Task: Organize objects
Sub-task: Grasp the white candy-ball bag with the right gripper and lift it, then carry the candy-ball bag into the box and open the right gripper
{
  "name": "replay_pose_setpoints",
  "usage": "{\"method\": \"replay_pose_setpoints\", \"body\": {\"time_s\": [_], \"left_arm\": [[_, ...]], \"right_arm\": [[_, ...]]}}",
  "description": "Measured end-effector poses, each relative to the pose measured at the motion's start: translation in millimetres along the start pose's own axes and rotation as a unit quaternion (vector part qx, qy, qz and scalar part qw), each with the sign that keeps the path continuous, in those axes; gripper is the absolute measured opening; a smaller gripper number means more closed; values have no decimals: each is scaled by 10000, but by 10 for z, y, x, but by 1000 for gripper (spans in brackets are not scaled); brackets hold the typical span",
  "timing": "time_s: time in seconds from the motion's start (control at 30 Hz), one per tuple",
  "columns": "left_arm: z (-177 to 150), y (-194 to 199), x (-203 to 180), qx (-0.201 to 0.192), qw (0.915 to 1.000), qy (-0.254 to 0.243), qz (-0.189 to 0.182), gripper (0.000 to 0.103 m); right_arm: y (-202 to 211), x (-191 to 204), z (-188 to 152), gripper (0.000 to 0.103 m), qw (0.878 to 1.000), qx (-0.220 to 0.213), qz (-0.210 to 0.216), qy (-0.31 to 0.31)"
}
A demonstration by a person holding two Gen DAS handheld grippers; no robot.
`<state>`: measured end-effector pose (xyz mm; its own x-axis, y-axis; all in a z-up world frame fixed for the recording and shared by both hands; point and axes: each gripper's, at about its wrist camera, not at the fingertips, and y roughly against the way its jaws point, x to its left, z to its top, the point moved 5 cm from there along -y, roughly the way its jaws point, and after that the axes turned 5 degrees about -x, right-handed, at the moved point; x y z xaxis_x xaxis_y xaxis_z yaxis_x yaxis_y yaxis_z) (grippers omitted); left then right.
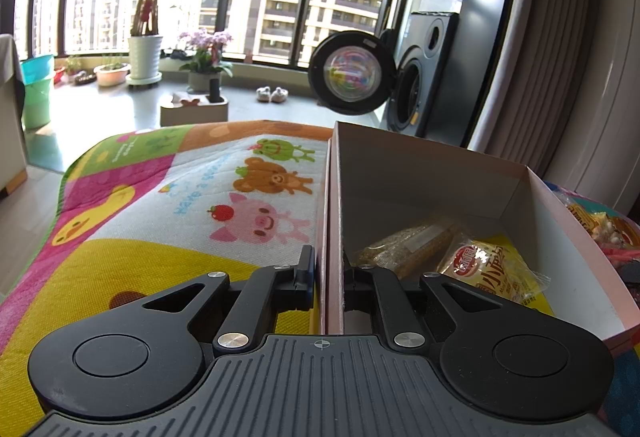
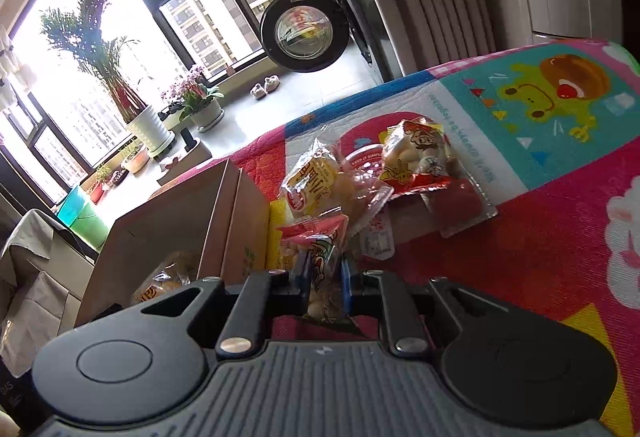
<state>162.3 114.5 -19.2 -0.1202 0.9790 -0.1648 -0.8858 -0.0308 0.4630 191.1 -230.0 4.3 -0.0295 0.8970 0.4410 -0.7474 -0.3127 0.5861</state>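
While your left gripper [image 1: 329,277] pinches the near wall of the pale pink cardboard box [image 1: 576,237], one finger outside and one inside, hold it tight so the box does not slide on the bright cartoon play mat [image 1: 160,205]. Your right gripper [image 2: 324,273] is nearly closed on a pink and clear snack bag with little white pieces [image 2: 316,241]. That bag sits just beside the box, on its right side.

Lift the bag straight up so it clears the box wall, then carry it over and let go low inside. I think a thin bag like this may slip, so squeeze gently but firmly.

A brown seed bar in clear wrap [image 1: 404,249] and a yellow snack packet with a red label [image 1: 492,273] already lie in the box. More snack packs [image 2: 416,161] wait on the mat beyond, close enough to snag as you lift.
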Motion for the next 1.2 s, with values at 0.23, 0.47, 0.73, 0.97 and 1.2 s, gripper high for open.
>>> {"method": "replay_pose_setpoints", "body": {"time_s": [0.23,0.47,0.73,0.97,1.2], "left_arm": [[-8,-11,-12,32,10000,12,-2,11],[-5,-8,-9,31,10000,15,-4,11],[-4,-8,-6,30,10000,10,-1,11],[-5,-11,-9,33,10000,17,-5,11],[-3,-3,-13,40,10000,37,-12,11]], "right_arm": [[585,-199,-314,14,9987,259,-228,384],[693,-552,-373,59,9939,-60,-1062,286],[303,-420,-359,75,9963,13,-855,-18],[-248,-77,-176,90,9926,-90,-1048,610],[-164,271,-526,89,9802,65,-860,1781]]}}
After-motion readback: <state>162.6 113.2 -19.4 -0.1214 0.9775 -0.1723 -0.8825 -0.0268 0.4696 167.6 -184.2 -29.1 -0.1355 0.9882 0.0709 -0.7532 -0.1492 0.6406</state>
